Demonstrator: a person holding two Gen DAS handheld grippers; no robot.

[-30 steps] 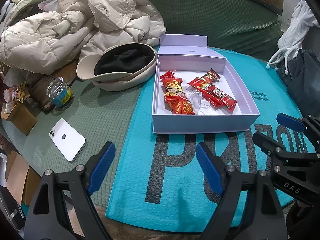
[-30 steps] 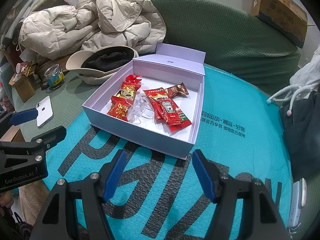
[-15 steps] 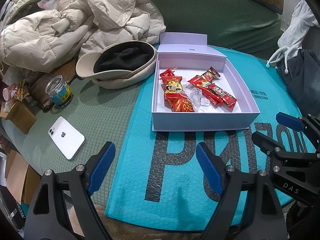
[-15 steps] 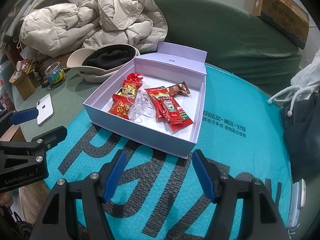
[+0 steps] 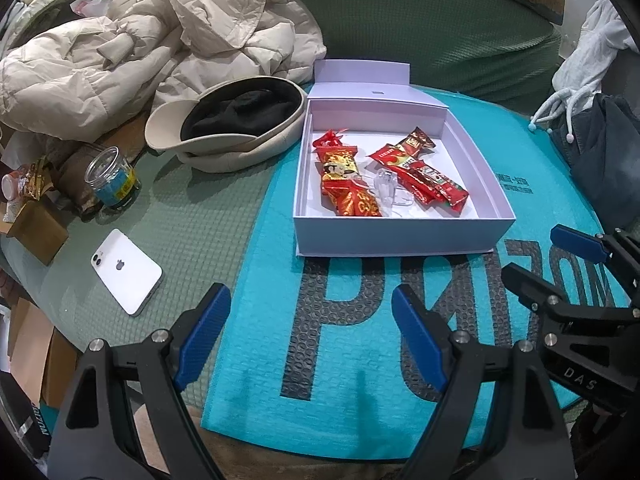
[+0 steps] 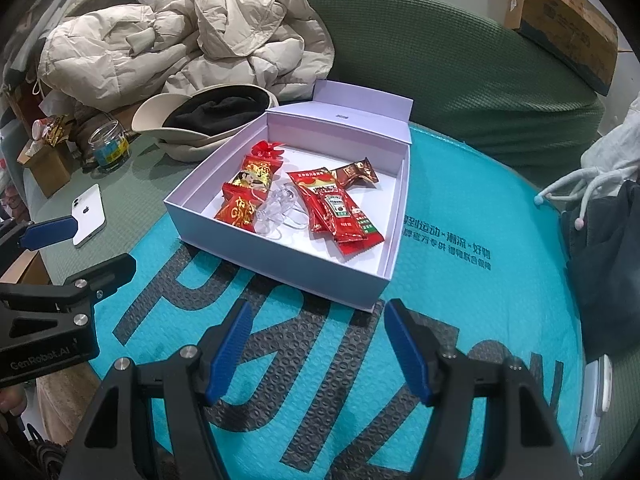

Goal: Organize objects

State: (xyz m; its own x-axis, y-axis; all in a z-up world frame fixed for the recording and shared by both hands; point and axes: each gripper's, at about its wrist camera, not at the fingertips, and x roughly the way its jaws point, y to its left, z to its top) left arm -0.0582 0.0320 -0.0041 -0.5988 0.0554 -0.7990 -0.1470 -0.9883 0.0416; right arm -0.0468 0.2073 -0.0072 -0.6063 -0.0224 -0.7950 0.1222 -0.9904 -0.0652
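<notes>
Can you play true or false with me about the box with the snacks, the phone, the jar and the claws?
1. The white box is open with red snack packets inside. True.
2. The white phone is lying inside the box. False: it lies on the green cover, left of the box.
3. The left claw is squeezing a snack packet. False: it is open and holds nothing, hanging over the teal mat.
4. The glass jar stands outside the box, near the phone. True.
5. The right claw is open and empty. True.
6. The hat sits on top of the snacks. False: it rests beside the box, on its left.
</notes>
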